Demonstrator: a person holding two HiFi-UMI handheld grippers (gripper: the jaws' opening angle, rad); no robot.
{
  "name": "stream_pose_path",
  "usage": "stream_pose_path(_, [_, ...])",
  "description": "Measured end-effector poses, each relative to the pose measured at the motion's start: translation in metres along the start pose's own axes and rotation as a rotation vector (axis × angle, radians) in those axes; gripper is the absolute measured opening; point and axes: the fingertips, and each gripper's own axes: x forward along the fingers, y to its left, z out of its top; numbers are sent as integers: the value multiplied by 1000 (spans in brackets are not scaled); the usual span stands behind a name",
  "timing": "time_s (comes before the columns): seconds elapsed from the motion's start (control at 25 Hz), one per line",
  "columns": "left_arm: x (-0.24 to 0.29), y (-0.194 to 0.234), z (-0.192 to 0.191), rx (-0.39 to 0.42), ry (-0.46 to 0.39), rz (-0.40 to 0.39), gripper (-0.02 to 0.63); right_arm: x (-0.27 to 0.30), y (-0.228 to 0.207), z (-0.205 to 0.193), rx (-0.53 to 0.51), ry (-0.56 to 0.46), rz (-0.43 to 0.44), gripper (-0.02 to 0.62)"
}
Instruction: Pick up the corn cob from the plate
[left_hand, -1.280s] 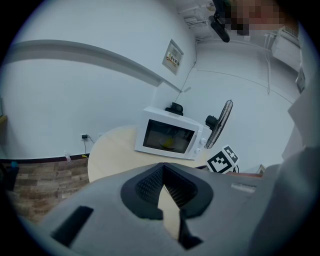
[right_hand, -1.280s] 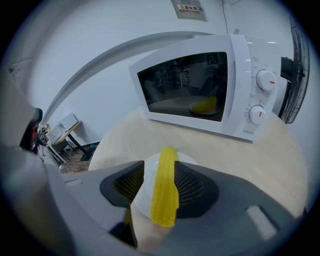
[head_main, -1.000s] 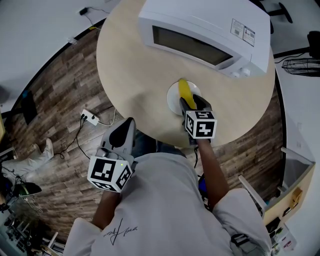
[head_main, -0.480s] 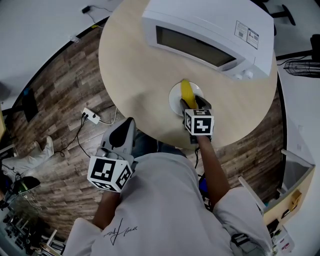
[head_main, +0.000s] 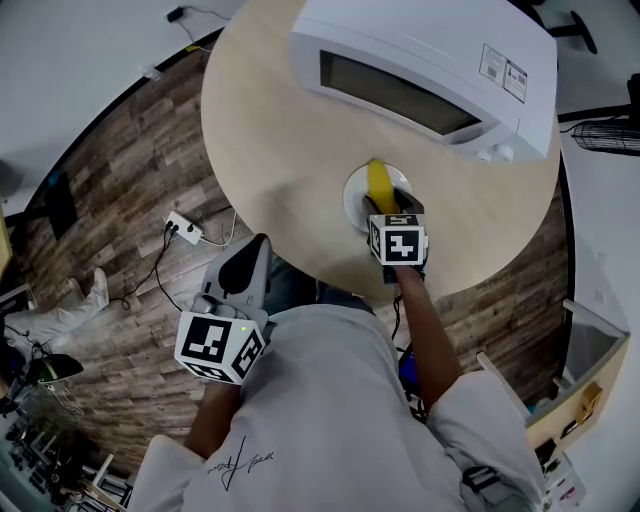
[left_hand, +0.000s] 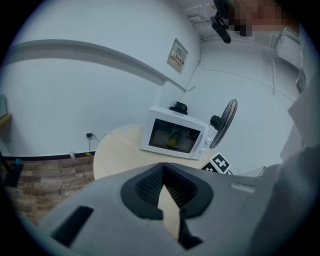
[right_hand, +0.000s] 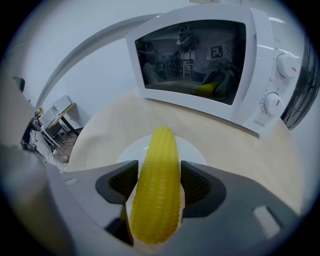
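1. Head view: a round, pale wooden tabletop (head_main: 280, 130) stands on a dark plank floor (head_main: 130, 200). A white microwave (head_main: 430, 60) sits toward the tabletop's far edge, with its door closed.
2. A white plate (head_main: 355, 195) lies between the microwave and the tabletop's near edge, closer to the near edge. The yellow corn cob (head_main: 379, 185) lies on the plate.
3. The right hand-held gripper (head_main: 390, 208) points steeply down at the near end of the corn cob. The left hand-held gripper (head_main: 250, 255) hangs off the tabletop's near edge, over the floor and well apart from the plate.
4. A white power strip (head_main: 182, 233) lies on the floor.
5. Left gripper view: the left hand-held gripper's jaws meet at their tips and nothing is between them. Beyond them are the tabletop, the microwave and a standing fan (left_hand: 225, 122).
6. Right gripper view: the right hand-held gripper's jaws have just been opening and now stand wide. The corn cob (right_hand: 157, 190) lies lengthwise between them, close to both pads but not squeezed, still resting on the plate (right_hand: 192, 150).
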Motion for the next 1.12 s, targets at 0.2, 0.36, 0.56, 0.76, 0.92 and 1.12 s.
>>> stream_pose_path(0.2, [1,4,0,-4,3,3,-8,7,-2,-1,-5,17,-14,282])
stream_pose_path(0.36, [1,5,0,-5,5,0,-8,10,-1,-1,-2,27,-22,282])
stream_pose_path(0.56, [3,3,-1,-2,10,-10,-8,11,-1,-2,-28,36,-37,281])
stream_pose_path(0.76, [4,0,-1,-5,10,-22,-8,12,-1,-2,-28,38,-44,282])
stream_pose_path(0.92, [4,-2,-3,-22,9,-28,-8,12,-2,-2,-20,33,-45,276])
stream_pose_path(1.12, [2,-5,-1,15,9,-21,-8,11,-2,-1,-24,36,-41,275])
